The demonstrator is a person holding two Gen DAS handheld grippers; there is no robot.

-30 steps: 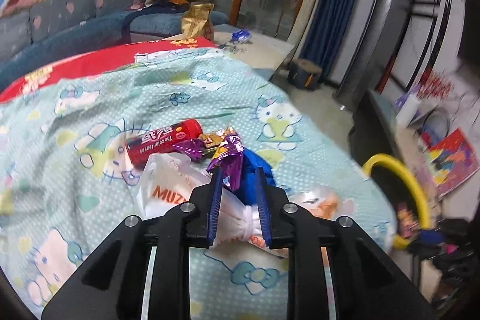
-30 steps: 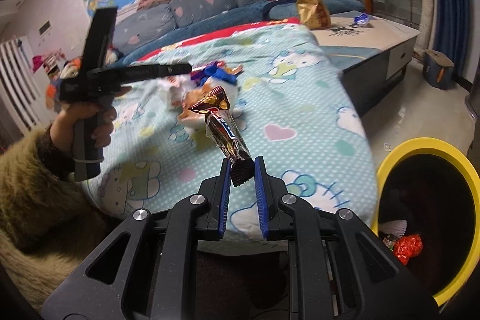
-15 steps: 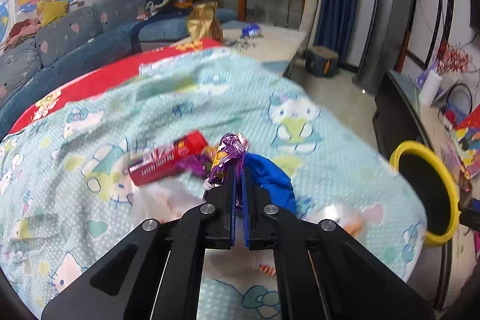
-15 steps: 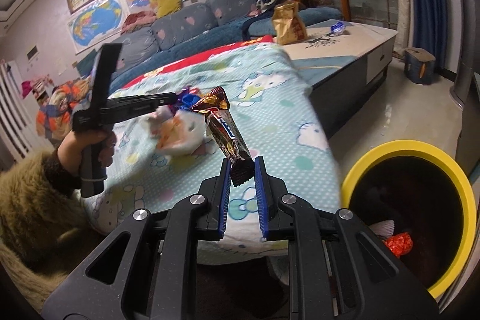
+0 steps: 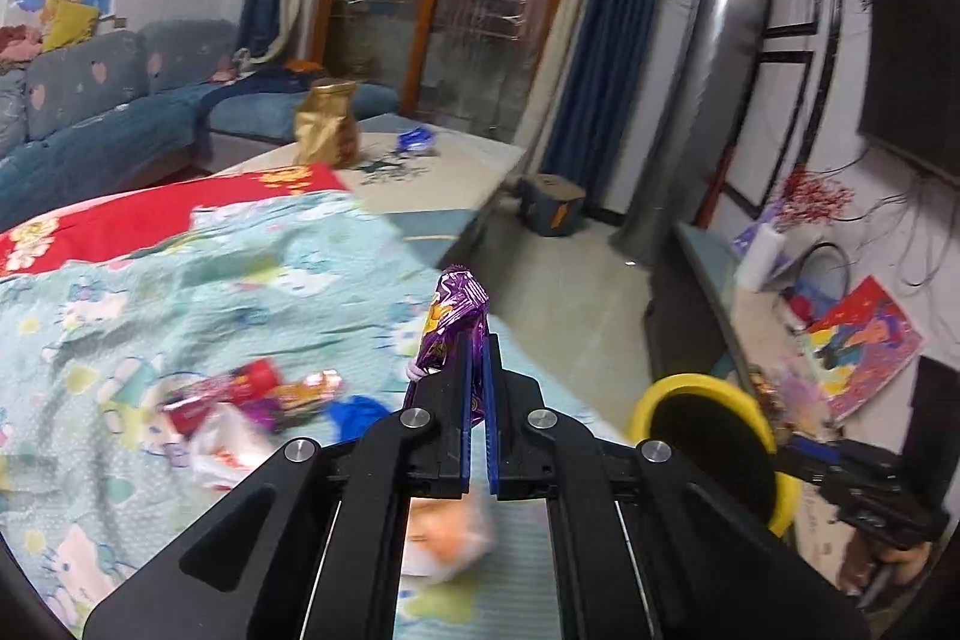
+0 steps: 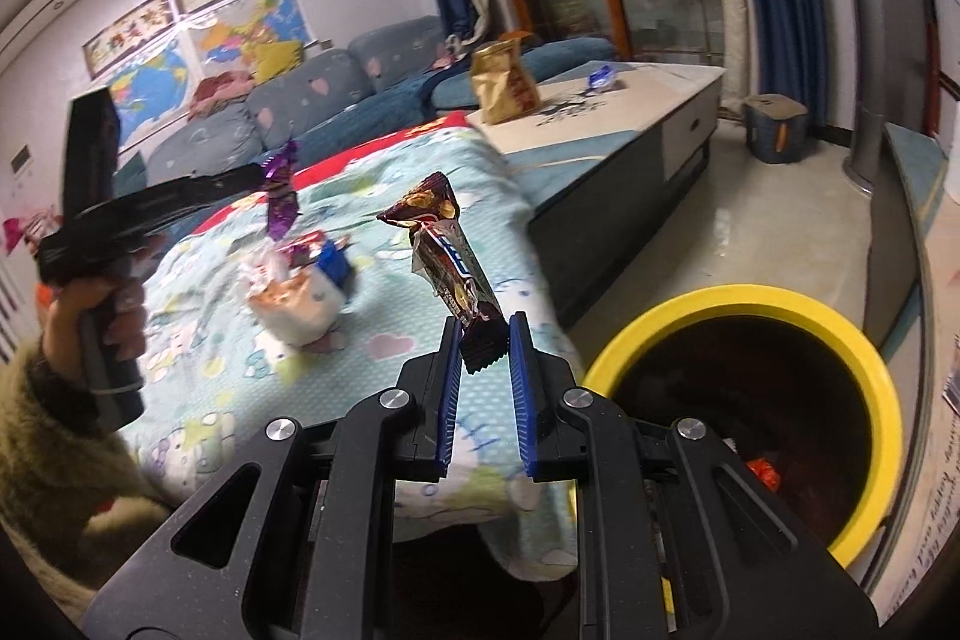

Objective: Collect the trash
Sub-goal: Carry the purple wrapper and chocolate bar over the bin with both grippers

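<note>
1. Two grippers each clamp trash: the left gripper pinches a purple wrapper above the bedspread.
2. The right gripper grips a brown candy bar beside the yellow bin.

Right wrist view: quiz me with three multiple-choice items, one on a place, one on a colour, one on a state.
1. Where is the bin in the right wrist view?
A. On the bed
B. On the floor, right of the bed
C. On the sofa

2. What colour is the wrapper in the left gripper?
A. Purple
B. Green
C. White

3. How is the right gripper?
A. Empty, wide open
B. Shut on a bottle
C. Shut on a brown bar

Answers:
1 B: its yellow rim stands on the floor past the bed's edge.
2 A: purple foil sticks up between the pads.
3 C: the bar's end is pinched between the blue pads.
</note>
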